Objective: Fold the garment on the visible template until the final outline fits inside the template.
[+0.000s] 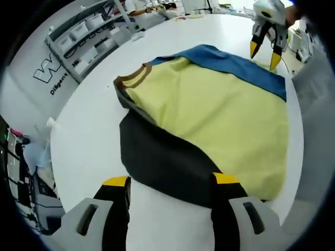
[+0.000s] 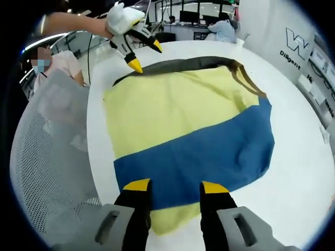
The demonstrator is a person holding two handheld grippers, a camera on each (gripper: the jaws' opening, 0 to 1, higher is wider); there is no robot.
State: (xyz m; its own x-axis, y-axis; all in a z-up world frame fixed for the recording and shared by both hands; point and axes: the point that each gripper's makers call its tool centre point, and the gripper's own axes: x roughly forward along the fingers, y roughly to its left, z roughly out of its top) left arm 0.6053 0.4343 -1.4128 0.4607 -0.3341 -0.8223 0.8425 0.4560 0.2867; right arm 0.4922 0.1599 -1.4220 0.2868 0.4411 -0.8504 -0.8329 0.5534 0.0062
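The garment is pale yellow with a blue band at six o'clock, a dark grey panel and brown collar at twelve; the table is white.

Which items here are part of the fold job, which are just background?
Job: garment, yellow with blue and dark panels; left gripper; right gripper; white table it lies on.
Background: shelving with bins; monitors; mesh chair; seated person.
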